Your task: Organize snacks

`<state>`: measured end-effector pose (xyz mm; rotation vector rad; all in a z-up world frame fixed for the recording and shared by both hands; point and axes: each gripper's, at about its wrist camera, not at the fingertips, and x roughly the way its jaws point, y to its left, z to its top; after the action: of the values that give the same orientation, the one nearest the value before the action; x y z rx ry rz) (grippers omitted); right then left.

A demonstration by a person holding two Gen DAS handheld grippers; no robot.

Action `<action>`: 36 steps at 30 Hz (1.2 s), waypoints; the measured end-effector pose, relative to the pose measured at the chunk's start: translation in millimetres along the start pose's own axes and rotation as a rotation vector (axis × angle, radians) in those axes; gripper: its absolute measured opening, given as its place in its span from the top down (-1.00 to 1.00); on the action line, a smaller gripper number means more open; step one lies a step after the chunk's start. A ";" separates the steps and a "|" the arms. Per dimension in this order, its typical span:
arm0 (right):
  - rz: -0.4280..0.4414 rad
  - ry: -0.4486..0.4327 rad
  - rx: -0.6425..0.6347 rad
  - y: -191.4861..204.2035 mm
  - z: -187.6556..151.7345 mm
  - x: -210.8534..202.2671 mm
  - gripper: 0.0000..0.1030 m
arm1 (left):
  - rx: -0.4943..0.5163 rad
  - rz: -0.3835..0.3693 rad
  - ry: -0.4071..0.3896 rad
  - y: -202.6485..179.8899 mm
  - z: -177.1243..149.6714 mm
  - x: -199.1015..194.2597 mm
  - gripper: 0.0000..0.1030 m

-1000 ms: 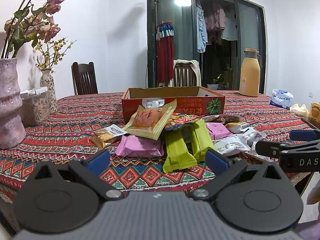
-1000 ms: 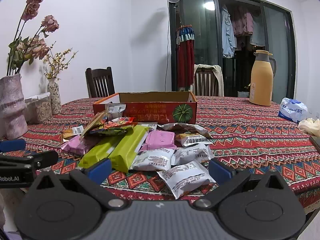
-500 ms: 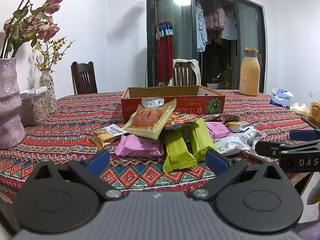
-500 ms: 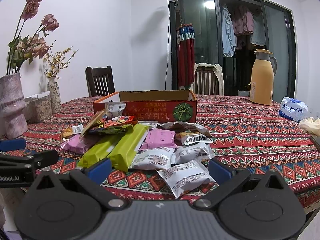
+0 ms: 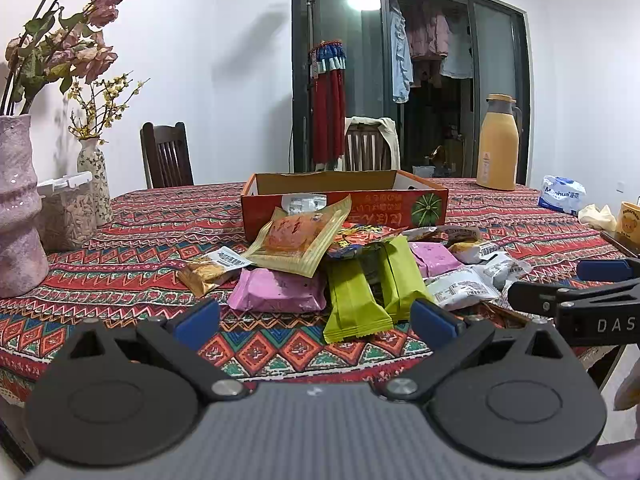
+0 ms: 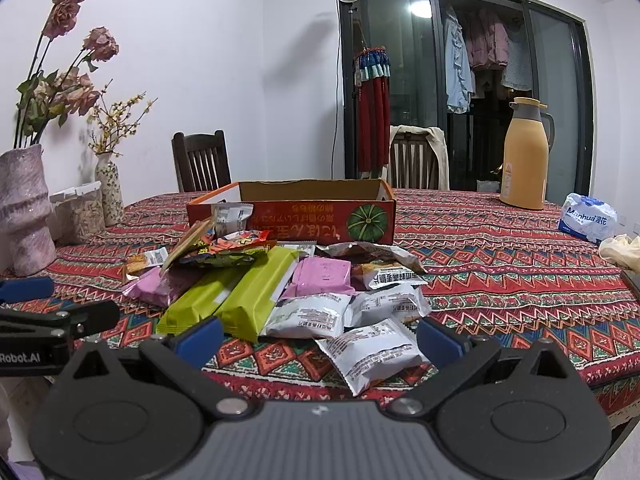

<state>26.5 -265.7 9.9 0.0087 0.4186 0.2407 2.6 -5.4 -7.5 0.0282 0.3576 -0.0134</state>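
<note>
Right now you're holding both grippers low at the near edge of the table (image 5: 132, 216), w/ the snack pile spread between you and the orange cardboard box (image 6: 296, 216) behind it. Your left gripper (image 5: 316, 316) is sitting wide open, nothing between its blue pads; same for your right gripper (image 6: 318, 338), jaws spread and empty.

Snacks are lying loose on the patterned cloth, not yet sorted; only one small white packet appears to be showing above the box's rim. Nearest your left gripper: two green bars (image 5: 352, 300) side by side, long axes running roughly away from you toward the box, w/ a pink pack (image 5: 278, 290) just left of them, lying crosswise. A flat tan pouch (image 5: 298, 240) is leaning on top of the pink pack, tilted toward the box.

Nearest your right gripper: a white packet (image 6: 374, 350) lying straight ahead, almost between the pads, long axis slanting left to right, overlapped at its far edge by more white packets behind it. So the right hand looks better placed for a first pick — that packet is dead ahead & closest to the table edge. Likely next move: going forward and down over it, closing across its short side, then carrying it to the box. Watch the crinkly wrapper; it's prob. going to slip or drag its neighbours.
</note>
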 end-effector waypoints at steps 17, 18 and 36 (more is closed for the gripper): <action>-0.033 0.026 -0.017 -9.2 -6.2 15.3 -0.82 | 0.004 0.003 0.029 2.0 -5.5 9.0 -1.00; -0.042 0.041 -0.013 -12.6 -6.7 21.0 -0.79 | 0.005 0.003 0.032 2.2 -5.9 10.1 -1.00; -0.003 0.095 -0.031 -39.3 -19.2 74.6 -0.10 | -0.009 -0.003 0.079 4.5 -11.8 21.5 -1.00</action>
<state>93.9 -287.3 -39.9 -0.0338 0.5098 0.2452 18.7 -0.7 -25.9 0.0192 0.4371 -0.0132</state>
